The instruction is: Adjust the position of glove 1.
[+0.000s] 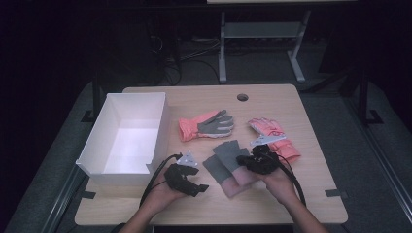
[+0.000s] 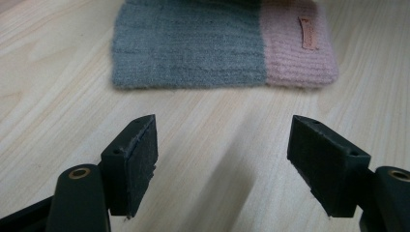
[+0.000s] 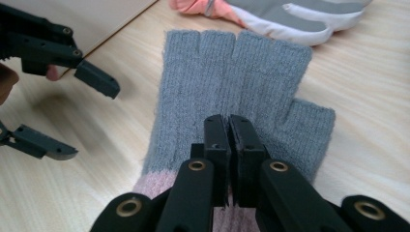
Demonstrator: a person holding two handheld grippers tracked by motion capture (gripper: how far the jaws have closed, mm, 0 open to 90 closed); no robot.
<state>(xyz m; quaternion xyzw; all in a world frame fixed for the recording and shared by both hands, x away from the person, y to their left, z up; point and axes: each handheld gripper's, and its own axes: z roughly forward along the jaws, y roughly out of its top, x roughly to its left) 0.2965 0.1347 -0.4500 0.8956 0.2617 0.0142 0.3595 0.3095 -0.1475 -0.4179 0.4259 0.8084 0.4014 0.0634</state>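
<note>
Black claws [image 1: 203, 187] [image 1: 241, 159], brass screws, trailing black cables.

— What lies ahead of the left gripper [image 2: 222, 164]?
— A knitted grey-and-pink glove [image 2: 222, 46] flat on the wooden table [image 2: 58, 96], small tan label [image 2: 306, 33] on its pink cuff.
— And the jaws?
— Wide apart, nothing between them.

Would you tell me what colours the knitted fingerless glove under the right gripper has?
Grey, with a pink cuff; the fingerless glove shows best in the right gripper view.
</note>
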